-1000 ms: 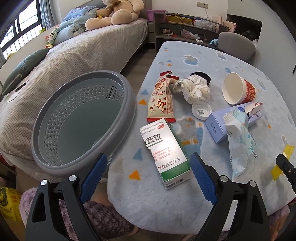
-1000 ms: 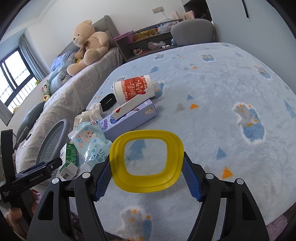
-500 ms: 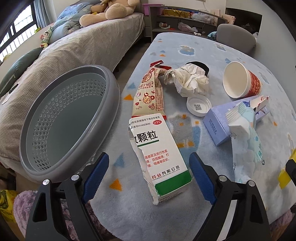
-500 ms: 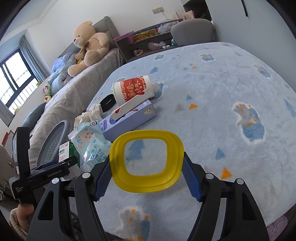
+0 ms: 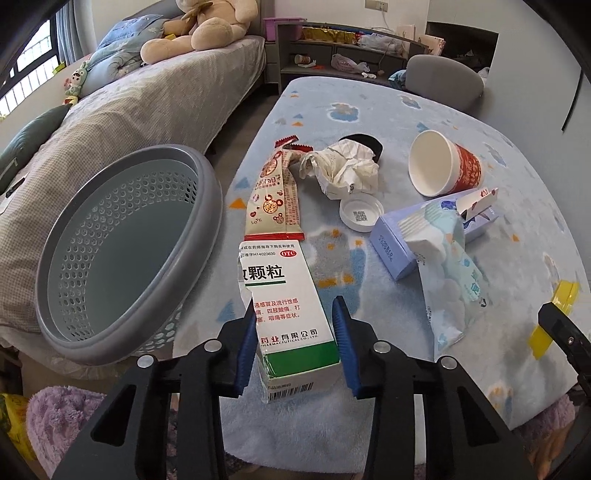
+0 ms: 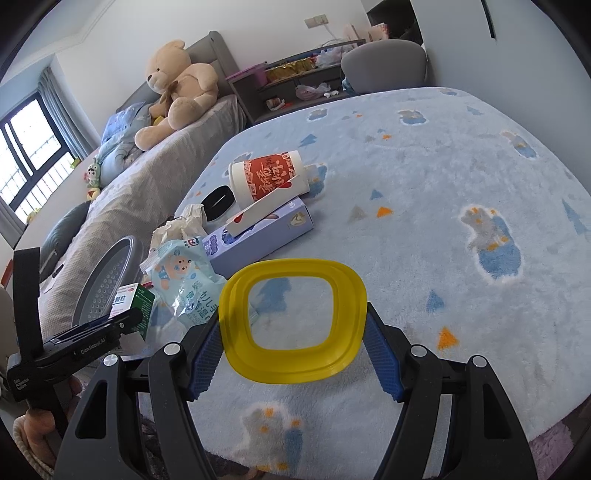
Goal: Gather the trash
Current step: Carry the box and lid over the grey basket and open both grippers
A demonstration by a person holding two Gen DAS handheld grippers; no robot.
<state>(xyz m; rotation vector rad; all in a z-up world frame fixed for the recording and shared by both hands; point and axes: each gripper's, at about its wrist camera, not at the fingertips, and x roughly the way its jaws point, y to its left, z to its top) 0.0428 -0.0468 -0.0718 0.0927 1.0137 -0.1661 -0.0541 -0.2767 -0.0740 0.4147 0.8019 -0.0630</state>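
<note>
My left gripper point(image 5: 295, 325) is closing its jaws on a white and green medicine box point(image 5: 284, 291) at the table's near edge, and both blue pads touch its sides. A grey perforated basket point(image 5: 122, 251) stands just to the left. Beyond the box lie a red snack wrapper point(image 5: 275, 199), crumpled paper point(image 5: 343, 170), a white cap point(image 5: 360, 214), a tipped red paper cup point(image 5: 443, 166), a blue tissue box point(image 5: 391, 243) and a wet-wipe pack point(image 5: 450, 288). My right gripper point(image 6: 293, 332) is shut on a yellow lid point(image 6: 295, 267) with a clear window.
The table wears a fluffy pale blue cloth point(image 6: 443, 166). A bed point(image 5: 129, 110) with a teddy bear point(image 5: 207, 29) runs along the left, behind the basket. A grey chair point(image 5: 443, 77) and a low shelf point(image 5: 332, 48) stand at the far end.
The left gripper's jaws have come in from wide open onto the sides of the medicine box. The right gripper and its yellow lid have stayed put.
</note>
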